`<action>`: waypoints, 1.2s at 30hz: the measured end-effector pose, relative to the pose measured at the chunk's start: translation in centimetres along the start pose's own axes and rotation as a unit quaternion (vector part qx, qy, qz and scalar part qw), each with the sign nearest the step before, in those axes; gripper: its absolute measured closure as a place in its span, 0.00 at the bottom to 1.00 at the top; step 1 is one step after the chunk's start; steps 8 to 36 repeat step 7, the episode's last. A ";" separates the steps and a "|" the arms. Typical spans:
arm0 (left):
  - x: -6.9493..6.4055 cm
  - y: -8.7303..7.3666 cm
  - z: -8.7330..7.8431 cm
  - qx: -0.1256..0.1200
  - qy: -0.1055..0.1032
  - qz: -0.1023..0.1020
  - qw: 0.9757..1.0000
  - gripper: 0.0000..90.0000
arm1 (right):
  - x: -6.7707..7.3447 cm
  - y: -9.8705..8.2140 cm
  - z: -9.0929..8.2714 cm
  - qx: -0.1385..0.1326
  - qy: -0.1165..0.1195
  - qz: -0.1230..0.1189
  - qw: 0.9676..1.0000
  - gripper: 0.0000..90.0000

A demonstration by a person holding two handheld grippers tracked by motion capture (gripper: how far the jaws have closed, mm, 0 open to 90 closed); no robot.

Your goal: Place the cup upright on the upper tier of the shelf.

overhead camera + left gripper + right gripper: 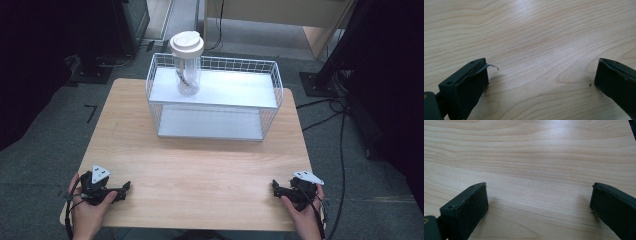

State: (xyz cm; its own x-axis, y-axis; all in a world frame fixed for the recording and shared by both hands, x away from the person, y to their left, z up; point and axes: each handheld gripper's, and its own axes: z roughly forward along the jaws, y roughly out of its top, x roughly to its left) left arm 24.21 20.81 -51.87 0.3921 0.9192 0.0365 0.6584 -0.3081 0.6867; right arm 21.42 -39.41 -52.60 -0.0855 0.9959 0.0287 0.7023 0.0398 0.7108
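Observation:
A clear jar (188, 75) with a wide white lid stands on the upper shelf of a white wire rack (215, 97) at the back of the wooden table (200, 165). Something dark and thin lies inside the jar. My left gripper (124, 190) rests near the table's front left corner, held by a hand, jaws spread wide over bare wood (541, 67). My right gripper (276, 187) rests near the front right corner, also held by a hand. Its jaws stand wide apart with nothing between them (539, 192). Both sit far from the rack.
The rack has a lower shelf (210, 125) with nothing on it. Black stands and cables (330, 110) lie on the grey floor around the table. Bare tabletop stretches between the grippers and the rack.

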 end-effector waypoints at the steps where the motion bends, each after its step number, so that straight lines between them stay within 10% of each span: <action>1: 0.0 0.0 0.0 -0.001 0.001 -0.002 1.000 0.00 | 0.0 0.0 0.0 0.000 -0.001 -0.001 1.000 0.02; 36: 0.0 0.1 0.2 0.004 -0.014 -0.001 1.000 0.00 | 0.0 0.1 0.1 0.000 -0.001 -0.001 1.000 0.01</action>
